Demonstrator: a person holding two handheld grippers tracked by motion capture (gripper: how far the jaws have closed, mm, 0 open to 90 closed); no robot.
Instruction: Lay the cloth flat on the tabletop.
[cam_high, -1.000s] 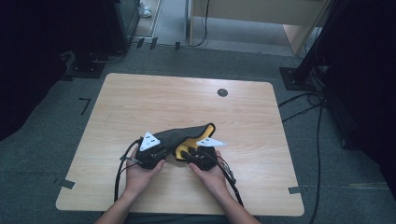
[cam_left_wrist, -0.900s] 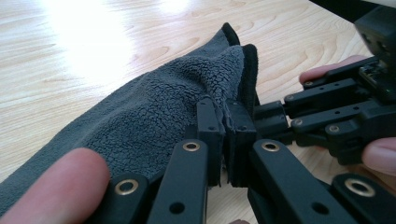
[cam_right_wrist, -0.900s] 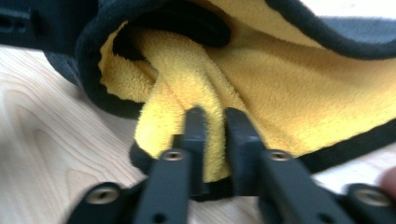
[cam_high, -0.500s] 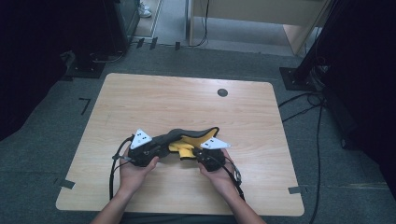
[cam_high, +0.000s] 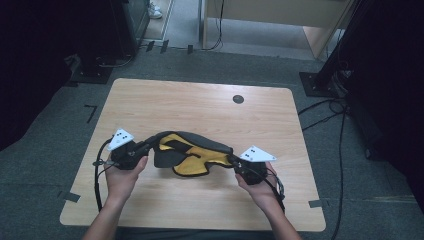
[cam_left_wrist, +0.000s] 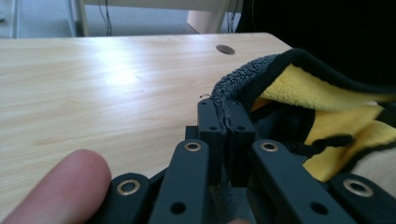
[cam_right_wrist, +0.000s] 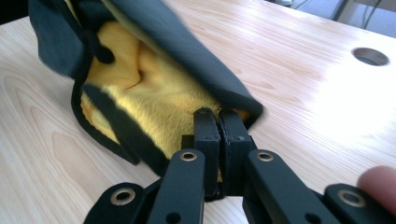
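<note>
A grey and yellow cloth hangs stretched between the two grippers over the near half of the wooden table, its middle sagging toward the tabletop – whether it touches the wood there cannot be told. The grey side faces up along the far edge and the yellow fleece shows underneath, trimmed with a dark border.

The left gripper has its jaws pressed together on one grey corner of the cloth; in the left gripper view the towelling edge is pinched tight between the two black pads. The right gripper is likewise clamped on the opposite end – in the right gripper view the pads meet on the yellow fleece where the grey layer folds over it.

Each gripper sits in one of the person's hands, well apart from the other. A small round hole lies in the table's far part, beyond the cloth
</note>
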